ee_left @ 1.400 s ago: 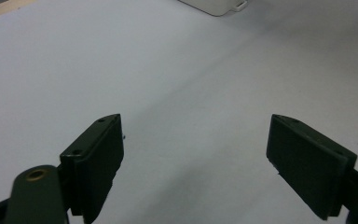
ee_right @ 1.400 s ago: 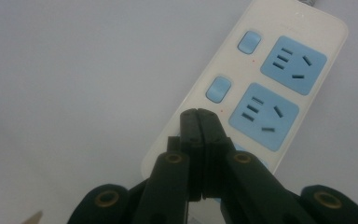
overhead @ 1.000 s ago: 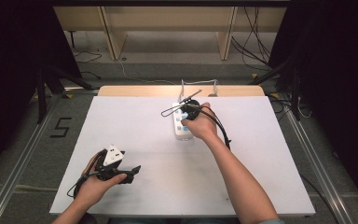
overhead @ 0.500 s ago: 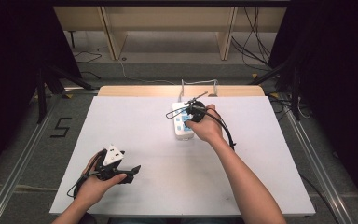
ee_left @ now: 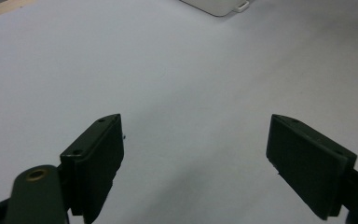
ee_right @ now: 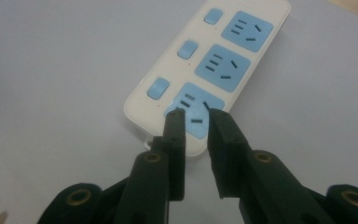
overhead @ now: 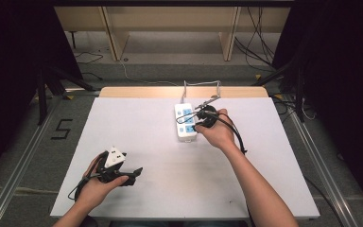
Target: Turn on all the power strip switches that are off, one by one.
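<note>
**Two jaws, one live risk at the strip**

Two narrow-gapped jaws of the right gripper [ee_right: 196,116], just opening and empty, hang over the strip's [overhead: 185,121] nearest socket [ee_right: 195,115]. A dip could drive a tip into a slot or shove the strip along the surface [overhead: 170,189]. The left gripper [ee_left: 196,154], well nearer the person than the strip, is spread wide, empty.

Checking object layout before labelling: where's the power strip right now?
In the high view the power strip lies on the white table toward its far edge, just right of centre, directly left of the right tongs; the right gripper view shows its nearest socket just past their tips.
</note>
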The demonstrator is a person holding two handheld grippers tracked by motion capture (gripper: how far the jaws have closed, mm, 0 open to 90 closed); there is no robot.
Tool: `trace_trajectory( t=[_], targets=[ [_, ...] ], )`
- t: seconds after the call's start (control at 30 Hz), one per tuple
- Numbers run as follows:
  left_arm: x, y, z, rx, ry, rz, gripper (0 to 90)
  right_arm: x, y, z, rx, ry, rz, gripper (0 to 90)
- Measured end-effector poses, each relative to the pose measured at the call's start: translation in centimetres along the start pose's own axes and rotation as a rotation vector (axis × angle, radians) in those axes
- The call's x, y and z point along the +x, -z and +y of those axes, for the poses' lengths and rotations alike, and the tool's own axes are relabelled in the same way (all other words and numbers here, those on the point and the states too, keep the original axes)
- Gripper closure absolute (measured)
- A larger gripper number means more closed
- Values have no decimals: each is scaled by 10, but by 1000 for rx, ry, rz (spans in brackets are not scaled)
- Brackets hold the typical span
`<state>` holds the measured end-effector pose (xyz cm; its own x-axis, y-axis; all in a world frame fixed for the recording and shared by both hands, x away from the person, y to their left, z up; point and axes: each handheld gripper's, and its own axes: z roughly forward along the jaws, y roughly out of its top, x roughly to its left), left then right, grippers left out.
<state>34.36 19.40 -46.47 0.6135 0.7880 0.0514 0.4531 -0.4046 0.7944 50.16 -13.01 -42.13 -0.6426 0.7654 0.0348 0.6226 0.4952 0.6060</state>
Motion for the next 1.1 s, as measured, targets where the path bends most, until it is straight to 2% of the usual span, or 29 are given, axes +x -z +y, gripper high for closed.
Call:
trace_trajectory(
  t=[0.6, 1.1],
  targets=[
    [0, -1, 0, -2, 4, 6, 188, -6, 28, -43, -9, 3, -3, 648],
    [0, -1, 0, 2, 2, 8, 188, -12, 46, -78, -49, -38, -22, 567]
  ],
)
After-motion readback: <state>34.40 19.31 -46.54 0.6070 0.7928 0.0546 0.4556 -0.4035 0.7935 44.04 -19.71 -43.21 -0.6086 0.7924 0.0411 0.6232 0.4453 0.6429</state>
